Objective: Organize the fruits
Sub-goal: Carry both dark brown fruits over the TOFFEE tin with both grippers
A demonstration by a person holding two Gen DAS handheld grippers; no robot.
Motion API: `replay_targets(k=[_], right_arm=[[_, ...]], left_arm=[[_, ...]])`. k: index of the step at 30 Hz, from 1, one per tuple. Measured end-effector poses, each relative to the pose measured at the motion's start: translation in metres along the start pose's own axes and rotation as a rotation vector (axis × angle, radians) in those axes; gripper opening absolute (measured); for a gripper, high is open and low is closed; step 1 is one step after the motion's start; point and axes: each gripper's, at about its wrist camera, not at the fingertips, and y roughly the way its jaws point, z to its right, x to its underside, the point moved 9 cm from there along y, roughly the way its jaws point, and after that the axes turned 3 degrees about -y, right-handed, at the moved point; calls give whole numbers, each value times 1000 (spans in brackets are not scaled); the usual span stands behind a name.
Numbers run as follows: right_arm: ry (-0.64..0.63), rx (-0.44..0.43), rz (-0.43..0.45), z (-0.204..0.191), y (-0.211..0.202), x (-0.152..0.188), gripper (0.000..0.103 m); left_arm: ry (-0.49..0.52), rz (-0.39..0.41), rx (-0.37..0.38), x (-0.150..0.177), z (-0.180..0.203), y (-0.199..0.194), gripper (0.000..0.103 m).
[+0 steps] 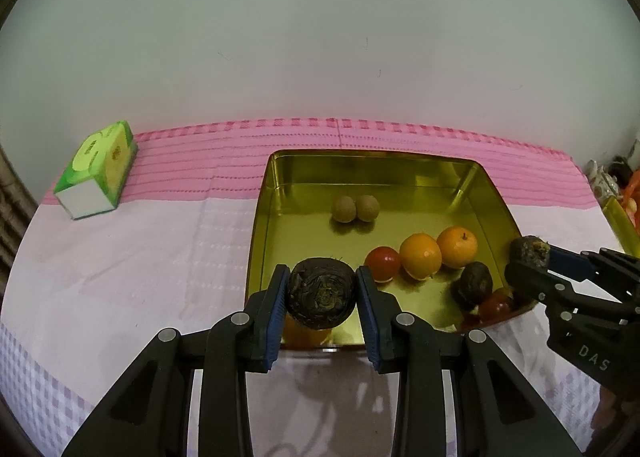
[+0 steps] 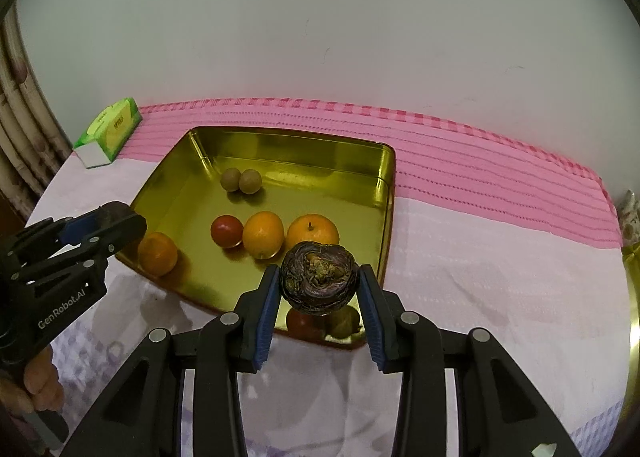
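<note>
My left gripper (image 1: 322, 277) is shut on a dark brown round fruit (image 1: 320, 297) above the near edge of a gold tray (image 1: 260, 217). My right gripper (image 2: 320, 275) is shut on a second dark, rough fruit (image 2: 319, 285) over the tray's (image 2: 390, 197) near right corner. Inside lie two small tan fruits (image 1: 355, 208), a red tomato (image 1: 383, 261), two oranges (image 1: 421, 257) and another dark fruit (image 1: 474, 283). A third orange (image 2: 157, 253) sits at the tray's near left. Each view shows the other gripper (image 1: 536, 257) (image 2: 108, 223) at its side.
A green tissue box (image 1: 98, 169) lies at the back left on the pink and white cloth (image 2: 480, 257). A second gold rim (image 2: 632, 297) shows at the far right edge. A wall rises behind the table. A person's hand (image 2: 40, 381) holds the left gripper's handle.
</note>
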Motion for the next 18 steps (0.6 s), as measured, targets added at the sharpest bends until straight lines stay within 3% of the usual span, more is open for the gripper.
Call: replay_targets(k=[18], right_arm=[[-26, 6, -49, -2, 31, 2, 36]], left_arm=[[-11, -67, 0, 7, -2, 35, 34]])
